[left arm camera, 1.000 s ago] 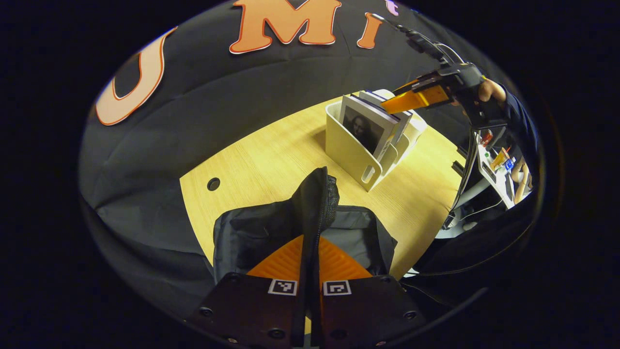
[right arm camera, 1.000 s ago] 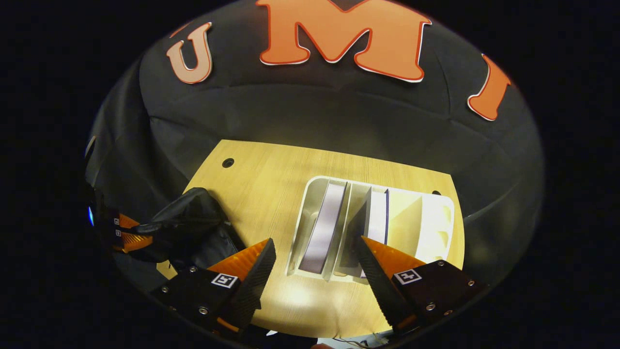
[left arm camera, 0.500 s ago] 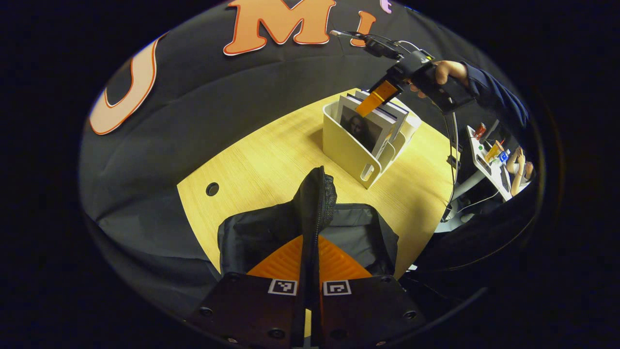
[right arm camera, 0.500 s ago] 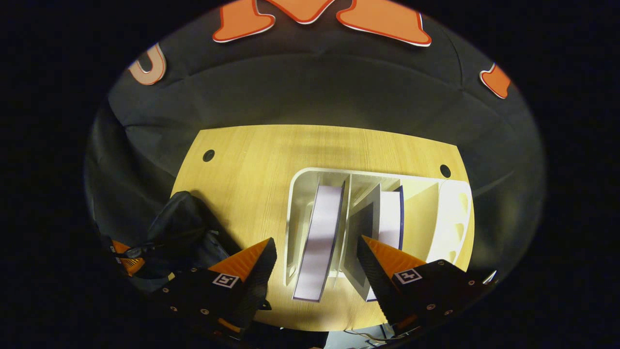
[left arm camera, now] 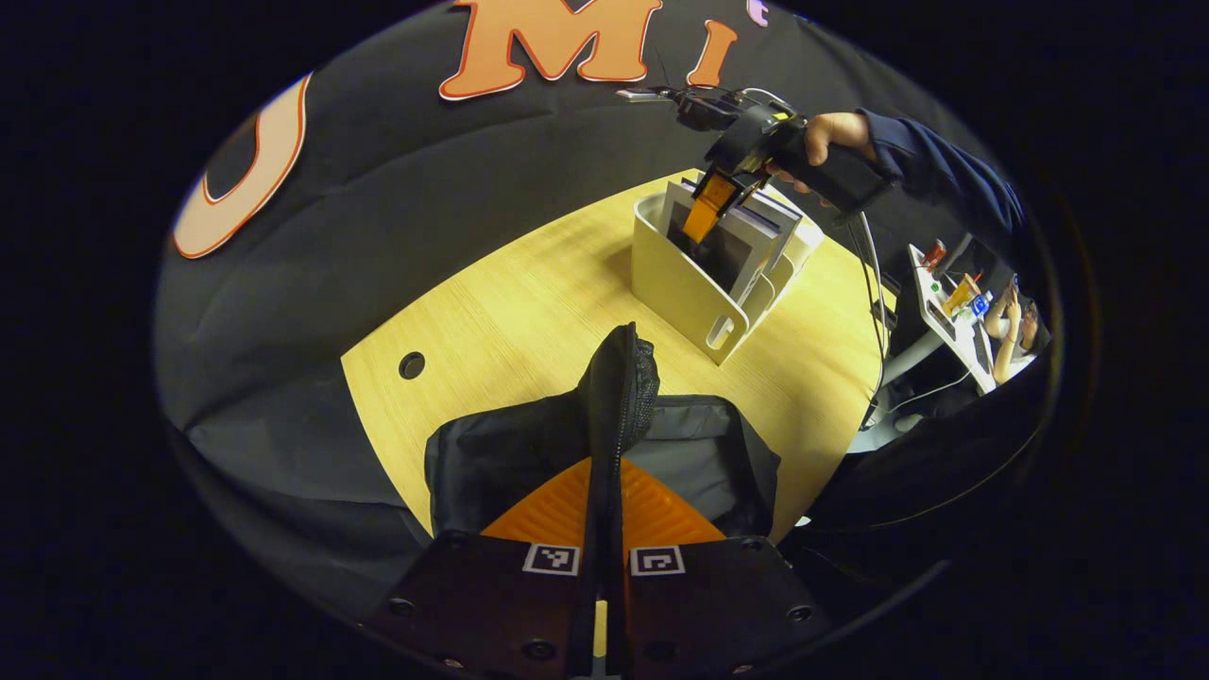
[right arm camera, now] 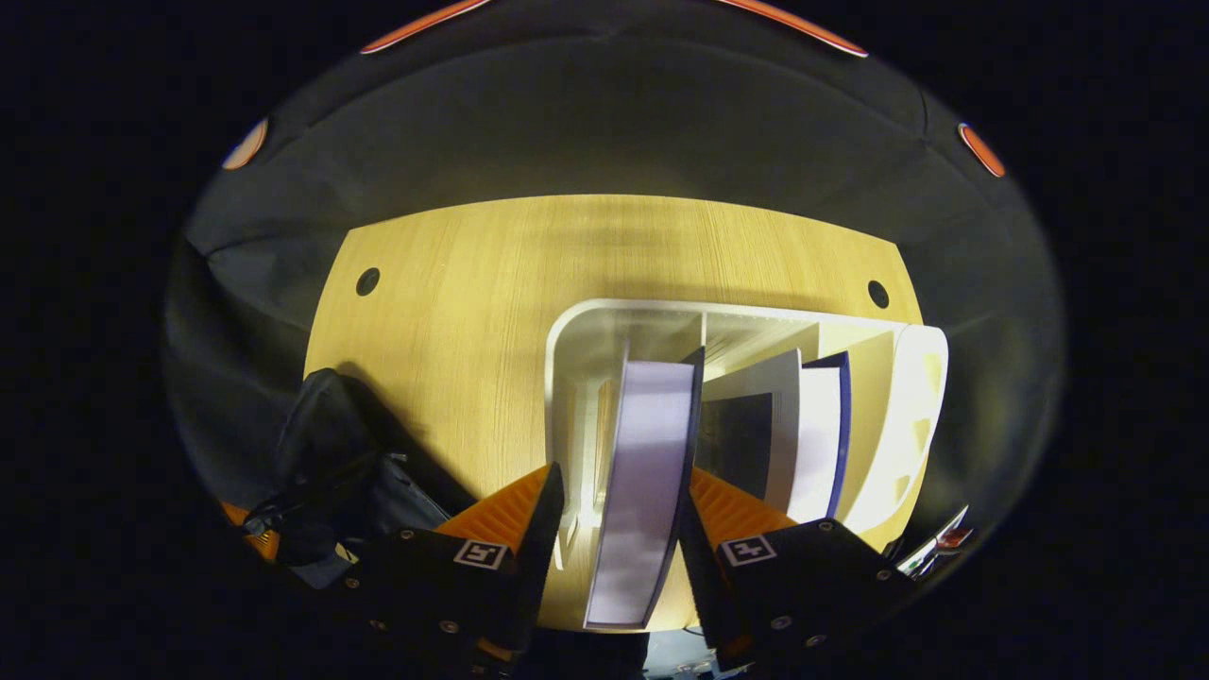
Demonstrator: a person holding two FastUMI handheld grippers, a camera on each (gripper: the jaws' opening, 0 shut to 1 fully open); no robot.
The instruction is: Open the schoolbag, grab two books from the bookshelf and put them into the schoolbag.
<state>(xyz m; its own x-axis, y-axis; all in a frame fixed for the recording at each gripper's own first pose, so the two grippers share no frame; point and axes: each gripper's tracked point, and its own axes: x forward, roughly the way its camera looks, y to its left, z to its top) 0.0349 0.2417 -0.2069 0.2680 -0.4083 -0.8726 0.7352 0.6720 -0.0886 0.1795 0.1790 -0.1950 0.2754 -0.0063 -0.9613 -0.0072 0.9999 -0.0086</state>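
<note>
Right gripper view: claw point(right arm camera: 614, 529) straddles unmarked book point(right arm camera: 647, 472).

Black schoolbag point(left arm camera: 529, 453) lies open; two books point(right arm camera: 647, 472) stand upright in white bookshelf point(right arm camera: 907, 425)

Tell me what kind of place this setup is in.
Probably a recording booth inside a lab or office: a wooden table backed by black cloth, with a cluttered desk beyond it. A white bookshelf and schoolbag are staged props.
</note>
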